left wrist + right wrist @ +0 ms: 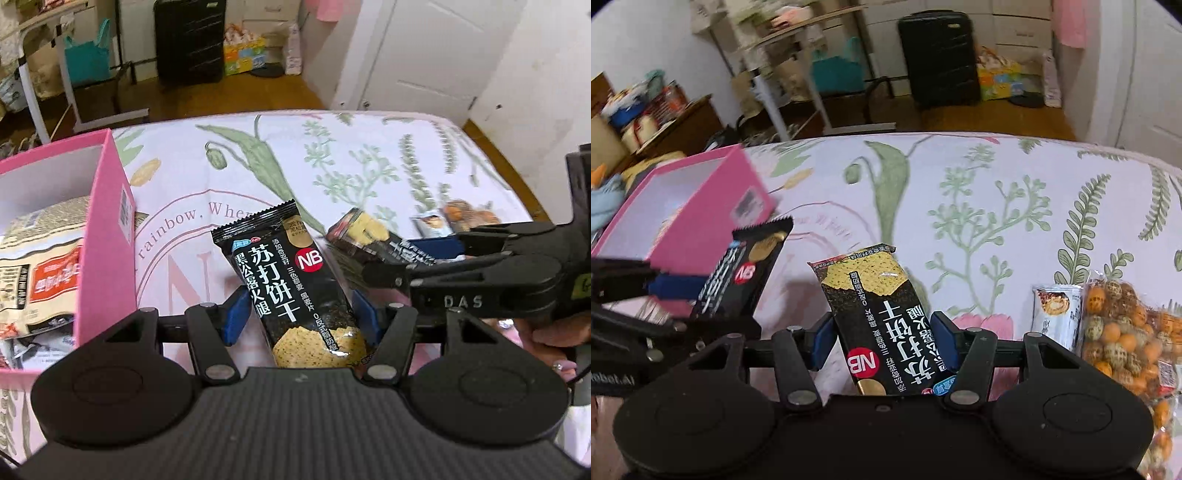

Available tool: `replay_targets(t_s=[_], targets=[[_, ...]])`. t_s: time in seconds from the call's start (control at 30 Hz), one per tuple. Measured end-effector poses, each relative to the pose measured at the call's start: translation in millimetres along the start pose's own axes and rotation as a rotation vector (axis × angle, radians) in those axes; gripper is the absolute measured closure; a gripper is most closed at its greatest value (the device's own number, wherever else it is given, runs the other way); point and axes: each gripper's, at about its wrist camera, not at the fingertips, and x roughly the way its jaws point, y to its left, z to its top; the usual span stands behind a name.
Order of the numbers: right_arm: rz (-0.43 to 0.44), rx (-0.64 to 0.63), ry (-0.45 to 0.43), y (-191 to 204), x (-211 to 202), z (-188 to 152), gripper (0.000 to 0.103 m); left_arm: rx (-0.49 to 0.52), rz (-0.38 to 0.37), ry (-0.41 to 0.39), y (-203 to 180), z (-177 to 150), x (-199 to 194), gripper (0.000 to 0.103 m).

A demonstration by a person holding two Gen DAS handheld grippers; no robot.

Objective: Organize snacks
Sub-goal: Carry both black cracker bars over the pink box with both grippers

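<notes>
each hand's jaws are clamped on a black soda-cracker packet: the left gripper [299, 315] grips one cracker packet [291, 284], the right gripper [882, 341] the other cracker packet [886, 325], both lifted above the floral tabletop [979, 177]. a pink box [107, 229] holding snack bags sits at its left edge; a bag of nuts [1123, 332] lies toward the right edge.
</notes>
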Motion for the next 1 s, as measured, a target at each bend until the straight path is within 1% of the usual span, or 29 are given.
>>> replay_targets(t_s=[0.13,0.27,0.4,0.57,0.7,0.83,0.93,1.0], targets=[[0.006,-0.049,-0.001,18.5,-20.9,-1.9,0.042,0.018,-0.004,-0.033,1.0,-7.9,-32.5,0.044],[0.049,-0.061,0.010,36.3,-37.2,1.2,0.042,0.034,0.018,-0.056,7.8,-18.7,-65.6,0.044],[0.099,-0.060,0.036,59.6,-46.0,7.8,0.042,-0.003,0.030,-0.072,26.8,-25.0,-96.8,0.044],[0.154,-0.116,0.035,100.3,-50.6,17.0,0.042,-0.085,0.057,-0.108,63.0,-27.8,-130.0,0.044],[0.203,-0.152,0.019,131.9,-46.7,30.6,0.042,-0.144,0.127,-0.140,97.6,-32.2,-153.7,0.044],[0.255,-0.160,-0.015,154.9,-40.9,56.4,0.042,-0.179,0.205,-0.174,132.7,-32.7,-172.2,0.044],[0.295,-0.163,-0.019,173.3,-25.9,75.7,0.042,-0.187,0.265,-0.182,158.1,-29.0,-176.8,0.044],[0.329,-0.158,-0.004,186.6,-11.3,87.2,0.042,-0.194,0.288,-0.174,176.2,-26.3,-174.4,0.044]])
